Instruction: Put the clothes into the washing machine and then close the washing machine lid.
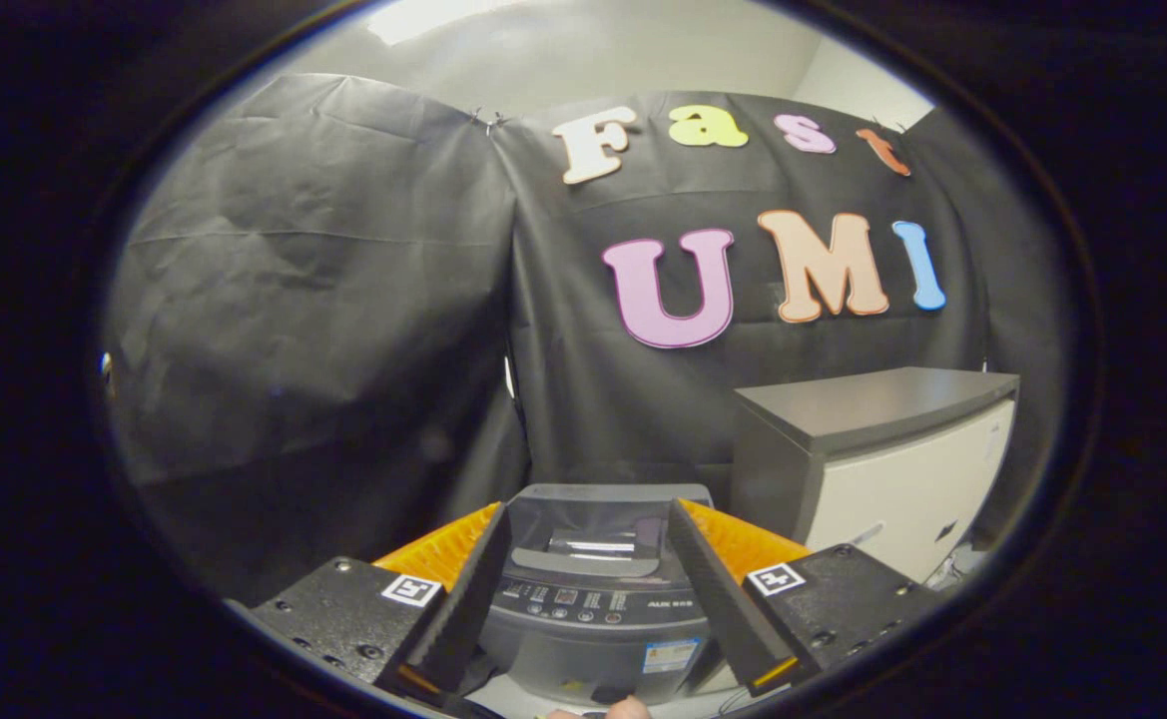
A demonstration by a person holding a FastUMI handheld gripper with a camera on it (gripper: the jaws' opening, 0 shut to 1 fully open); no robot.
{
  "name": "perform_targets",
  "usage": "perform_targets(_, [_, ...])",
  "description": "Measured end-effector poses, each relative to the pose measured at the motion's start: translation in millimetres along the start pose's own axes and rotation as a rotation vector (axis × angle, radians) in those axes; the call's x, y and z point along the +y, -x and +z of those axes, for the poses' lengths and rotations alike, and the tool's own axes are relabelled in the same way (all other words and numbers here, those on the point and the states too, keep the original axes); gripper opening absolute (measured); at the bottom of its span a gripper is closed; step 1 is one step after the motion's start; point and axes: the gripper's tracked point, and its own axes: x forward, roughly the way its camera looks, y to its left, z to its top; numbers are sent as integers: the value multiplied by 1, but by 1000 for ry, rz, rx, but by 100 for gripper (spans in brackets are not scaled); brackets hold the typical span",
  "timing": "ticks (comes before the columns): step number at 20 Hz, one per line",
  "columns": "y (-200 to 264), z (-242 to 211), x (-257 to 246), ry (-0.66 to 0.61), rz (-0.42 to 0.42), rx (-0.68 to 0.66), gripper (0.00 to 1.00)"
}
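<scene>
The gripper [588,589] was held wide apart and had nothing in it. Its two fingers [463,599] pointed at a small grey washing machine [598,609], which sat low down just ahead of them and showed in the gap between them. The lid [608,524] looked shut, or very close to shut, lying flat over the top with its dark window, though it was hard to be sure from this low angle. No clothes could be seen anywhere, not in the gripper and not around the machine. The window was too dark and small to tell what was inside the tub. So it looked like the job was either near its end, with the clothes already in and the lid down, or not yet begun; the view could not settle which. A grey and white cabinet [882,459] stood just beside the machine, on its right.
</scene>
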Motion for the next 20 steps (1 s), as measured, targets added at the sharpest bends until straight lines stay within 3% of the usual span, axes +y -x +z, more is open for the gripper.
perform_targets(8, [68, -24, -16, -27, -43, -7, 96])
perform_targets(20, [128, -43, -26, -42, -77, -27, 96])
